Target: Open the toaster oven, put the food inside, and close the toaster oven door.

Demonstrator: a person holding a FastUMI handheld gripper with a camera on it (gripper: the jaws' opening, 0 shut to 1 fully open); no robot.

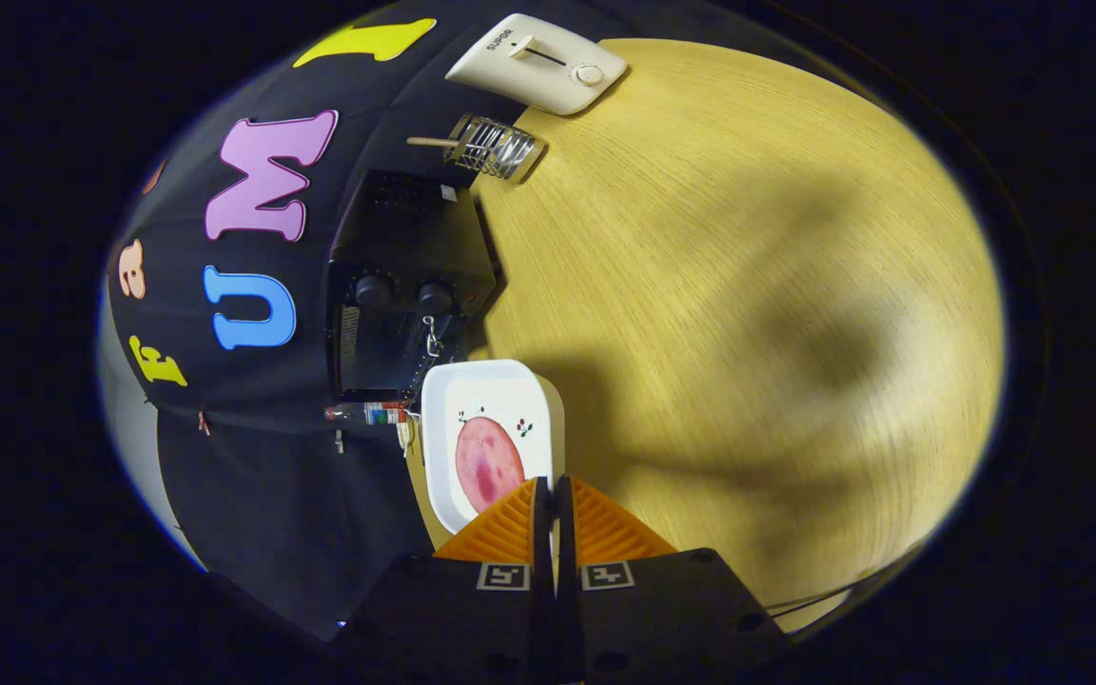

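Note:
A white square plate (481,400) carries a round pink slice of meat (488,461). My gripper (551,495) is shut on the plate's rim, and the rest of the plate reaches out just ahead of the fingertips. Right beyond the plate stands the black toaster oven (396,247) with two round knobs (403,292) on its front. The plate's far edge comes close to the oven's dark front and partly covers it. I cannot tell how the oven door stands.
The wooden table (748,285) spreads wide beside the oven. A white pop-up toaster (538,62) and a small wire rack with a wooden handle (491,147) lie beyond the oven. A small bottle (367,412) lies next to the oven by the plate.

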